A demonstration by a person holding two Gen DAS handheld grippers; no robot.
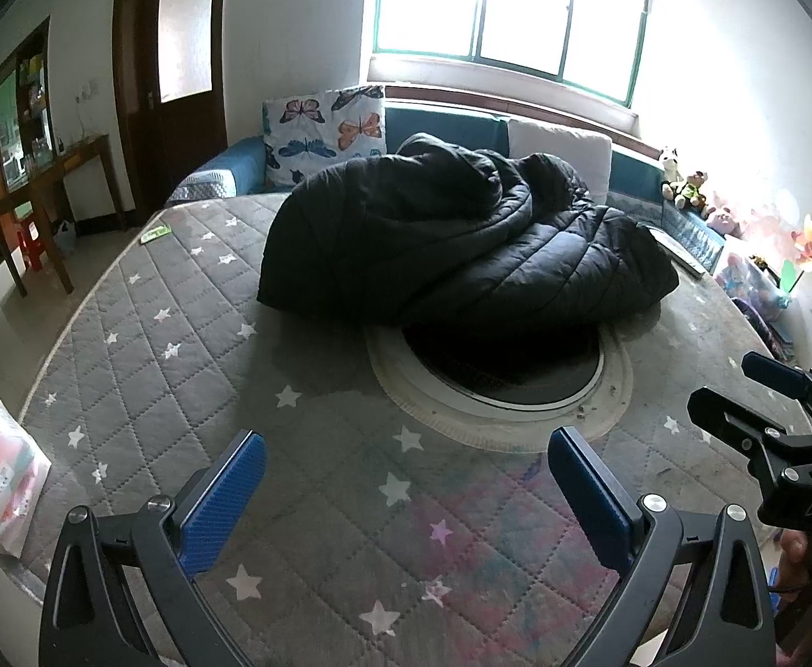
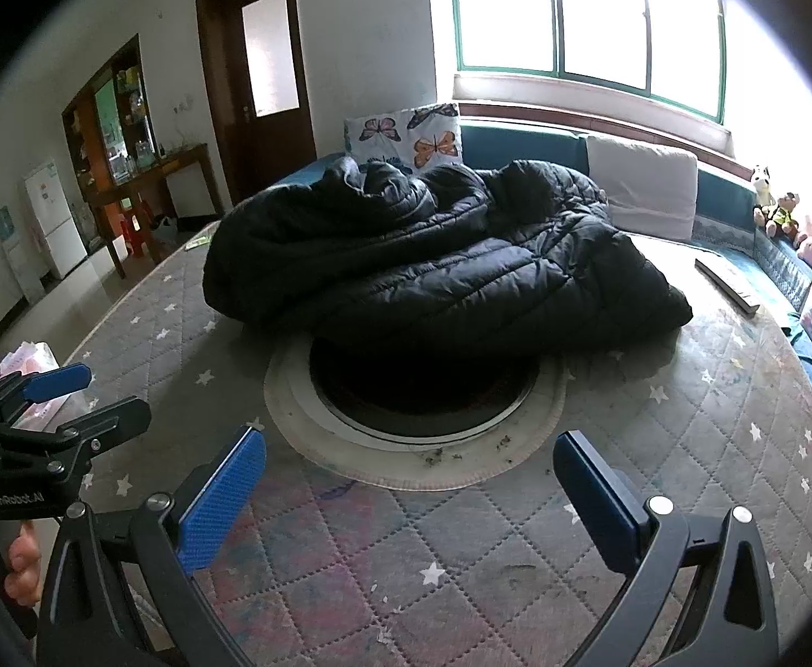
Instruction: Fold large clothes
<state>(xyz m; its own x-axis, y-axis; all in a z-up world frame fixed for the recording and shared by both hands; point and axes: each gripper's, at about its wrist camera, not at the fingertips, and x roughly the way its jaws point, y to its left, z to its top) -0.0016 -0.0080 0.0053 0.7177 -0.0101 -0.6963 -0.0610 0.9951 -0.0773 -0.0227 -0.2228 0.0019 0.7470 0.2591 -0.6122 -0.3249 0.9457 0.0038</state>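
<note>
I see both my left tongs (image 1: 406,492) and right tongs (image 2: 408,494) spread wide, empty, low in frame; the black puffer coat (image 1: 456,239) lies heaped mid-frame on the table (image 1: 183,333).

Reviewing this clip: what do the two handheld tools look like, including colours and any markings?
Both look alike: black angular frames with silver screws and textured blue finger pads. The right tool shows partial white lettering, "DAS"; the left tool reads "GenRobot.AI". No cables or sleeves visible.
</note>
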